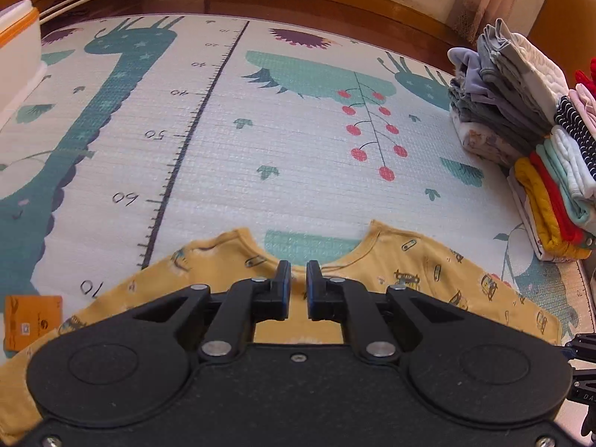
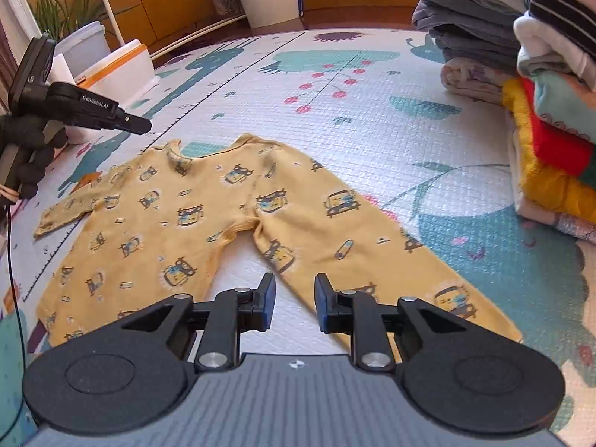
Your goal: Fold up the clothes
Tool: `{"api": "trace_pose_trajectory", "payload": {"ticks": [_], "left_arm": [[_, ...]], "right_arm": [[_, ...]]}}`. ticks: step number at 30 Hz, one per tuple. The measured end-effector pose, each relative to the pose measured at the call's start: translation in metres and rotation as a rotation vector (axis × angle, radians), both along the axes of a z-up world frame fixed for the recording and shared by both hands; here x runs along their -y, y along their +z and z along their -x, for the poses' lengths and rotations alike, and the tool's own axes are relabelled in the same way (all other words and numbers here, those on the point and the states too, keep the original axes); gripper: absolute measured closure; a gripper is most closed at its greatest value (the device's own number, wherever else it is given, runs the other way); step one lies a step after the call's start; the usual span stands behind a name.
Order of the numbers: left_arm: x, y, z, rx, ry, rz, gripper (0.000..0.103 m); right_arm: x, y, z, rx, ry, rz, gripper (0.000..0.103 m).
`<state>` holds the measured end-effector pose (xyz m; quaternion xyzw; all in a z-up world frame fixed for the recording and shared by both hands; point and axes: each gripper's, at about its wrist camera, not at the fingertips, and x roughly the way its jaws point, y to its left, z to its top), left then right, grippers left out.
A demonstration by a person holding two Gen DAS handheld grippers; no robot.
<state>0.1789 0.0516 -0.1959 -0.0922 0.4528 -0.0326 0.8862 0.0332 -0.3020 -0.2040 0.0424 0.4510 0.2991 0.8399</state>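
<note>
Left wrist view first: my left hand-held gripper (image 1: 298, 279) hangs just over the neckline of the yellow shirt (image 1: 391, 272), its fingers a narrow gap apart with nothing pinched between them, blue pads facing each other. I can see the collar scoop right ahead of the tips, and the play mat (image 1: 260, 130) stretching out beyond with its printed ruler line and giraffe. Off to the right, two stacks of folded clothes (image 1: 521, 119) sit at the mat's edge, greys behind, a colourful pile with mustard and red in front. A small orange card (image 1: 31, 320) lies on the mat at the far left, beside the sleeve. Over to the right wrist view now: my right hand-held gripper (image 2: 295, 300) is parted wider, empty too, hovering above the lower part of the garment where one sleeve (image 2: 372, 246) is folded down and lies diagonally toward me. The yellow shirt (image 2: 156, 223) is spread flat on the play mat (image 2: 391, 141), collar away from me, the other sleeve stretched out to the left. I can pick out the left hand-held gripper (image 2: 138, 125) from here, held in a black-gloved hand (image 2: 26, 149) above the collar end, though whether it touches the fabric I cannot tell. A white bin with an orange lid (image 2: 119, 70) stands past the mat's far left corner.
</note>
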Motion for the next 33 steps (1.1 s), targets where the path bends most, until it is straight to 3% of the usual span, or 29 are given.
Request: {"api": "trace_pose_trajectory", "payload": {"ticks": [4, 8, 12, 13, 14, 15, 16, 17, 22, 25, 27, 28, 30, 33], "left_arm": [[-0.036, -0.016, 0.091, -0.088, 0.174, 0.056, 0.096], [-0.028, -0.031, 0.121, -0.129, 0.188, 0.025, 0.096], [-0.02, -0.046, 0.15, -0.171, 0.201, -0.006, 0.077], [-0.018, -0.05, 0.158, -0.181, 0.205, -0.014, 0.077], [-0.016, -0.054, 0.165, -0.192, 0.208, -0.022, 0.078], [-0.014, -0.058, 0.172, -0.202, 0.211, -0.03, 0.087], [-0.011, -0.059, 0.175, -0.207, 0.201, -0.046, 0.095], [-0.011, -0.057, 0.174, -0.207, 0.186, -0.062, 0.103], [-0.025, -0.059, 0.166, -0.275, 0.184, -0.054, 0.101], [-0.02, -0.055, 0.162, -0.282, 0.146, -0.091, 0.099], [-0.012, -0.047, 0.16, -0.24, 0.101, -0.172, 0.083], [-0.007, -0.043, 0.16, -0.218, 0.078, -0.212, 0.081], [-0.004, -0.038, 0.158, -0.179, 0.059, -0.188, 0.081], [0.006, -0.05, 0.153, -0.21, 0.017, -0.179, 0.081]], "right_arm": [[-0.021, -0.012, 0.026, -0.149, 0.062, -0.049, 0.061], [-0.026, -0.022, 0.048, -0.243, 0.067, -0.083, 0.055], [-0.024, -0.024, 0.056, -0.282, 0.026, -0.129, 0.055], [-0.024, -0.025, 0.056, -0.281, 0.013, -0.14, 0.058], [-0.023, -0.027, 0.054, -0.294, -0.004, -0.148, 0.074], [-0.021, -0.028, 0.053, -0.31, -0.022, -0.155, 0.091], [-0.02, -0.03, 0.052, -0.325, -0.04, -0.162, 0.099], [-0.018, -0.031, 0.051, -0.341, -0.057, -0.169, 0.099], [-0.009, -0.043, 0.043, -0.424, -0.089, -0.189, 0.1], [-0.015, -0.034, 0.041, -0.394, -0.024, -0.111, 0.1], [-0.017, -0.024, 0.039, -0.361, 0.007, -0.051, 0.09], [-0.018, -0.016, 0.039, -0.318, 0.014, -0.04, 0.085], [-0.021, 0.0, 0.039, -0.227, 0.03, -0.022, 0.082], [-0.038, 0.01, 0.041, -0.142, 0.112, -0.057, 0.083]]}}
